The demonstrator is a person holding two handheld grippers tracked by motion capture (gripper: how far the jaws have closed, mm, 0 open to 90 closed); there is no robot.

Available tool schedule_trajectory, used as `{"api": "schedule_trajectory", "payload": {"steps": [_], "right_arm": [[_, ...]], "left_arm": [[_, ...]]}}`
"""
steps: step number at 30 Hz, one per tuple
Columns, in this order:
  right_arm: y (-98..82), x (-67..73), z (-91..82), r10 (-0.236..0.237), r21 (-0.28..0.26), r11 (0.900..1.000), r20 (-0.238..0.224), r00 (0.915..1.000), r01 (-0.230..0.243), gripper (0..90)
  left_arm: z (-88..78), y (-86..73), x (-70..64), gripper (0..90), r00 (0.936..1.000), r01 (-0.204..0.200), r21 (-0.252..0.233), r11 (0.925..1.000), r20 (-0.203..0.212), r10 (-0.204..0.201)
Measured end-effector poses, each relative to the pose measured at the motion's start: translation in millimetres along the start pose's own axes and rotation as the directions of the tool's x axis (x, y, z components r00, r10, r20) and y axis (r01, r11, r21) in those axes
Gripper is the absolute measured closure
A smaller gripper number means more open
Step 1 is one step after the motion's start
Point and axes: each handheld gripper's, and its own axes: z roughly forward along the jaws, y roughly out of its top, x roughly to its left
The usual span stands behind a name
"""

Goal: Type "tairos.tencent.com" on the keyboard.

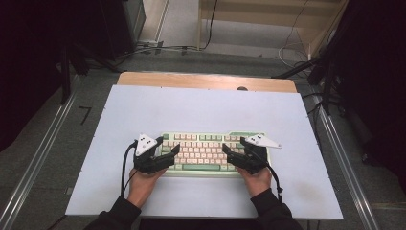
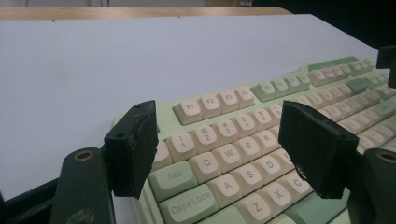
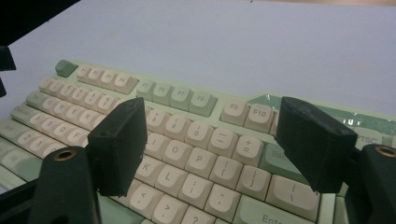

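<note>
My left gripper (image 1: 168, 154) and right gripper (image 1: 231, 152), jaws wide and empty, hover over the keyboard (image 1: 203, 153); I should lower straight, pressing one key.

Keyboard (image 1: 203, 152) matt plastic; table (image 1: 201, 103) smooth matt, wood edge.

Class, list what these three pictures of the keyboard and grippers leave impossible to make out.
- Keyboard key legends: too small in the high view.
- Its near-left keys: behind the left gripper jaws in the left gripper view.
- Enter key: cut off by the bottom edge in the right gripper view, near the right gripper.
</note>
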Motion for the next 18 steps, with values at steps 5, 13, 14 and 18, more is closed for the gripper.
{"api": "schedule_trajectory", "payload": {"steps": [5, 13, 14, 18], "right_arm": [[-1.5, -1.1, 4.5, -0.006, 0.034, 0.999, -0.019, 0.9998, 0.006, 24.5], [11.7, -4.4, 8.6, 0.009, 0.054, 0.999, -0.059, 0.9982, -0.005, 25.3], [13.8, -5.2, 8.5, 0.01, 0.051, 0.999, -0.062, 0.998, -0.007, 25.3], [14.4, -7.1, 8.0, -0.009, 0.059, 0.998, -0.065, 0.9978, 0.012, 25.4]], "left_arm": [[0.2, -0.7, 2.3, 28.8, 0.9996, 0.007, -0.007, 0.9999, -0.028, -0.007], [3.1, 0.9, 3.9, 28.8, 0.9984, 0.002, -0.021, 0.9998, -0.057, -0.004], [4.2, 1.6, 4.1, 28.9, 0.9985, 0.011, -0.021, 0.9997, -0.053, -0.012], [5.5, 1.0, 4.8, 28.7, 0.9983, 0.014, 0.007, 0.9999, -0.057, -0.013]]}}
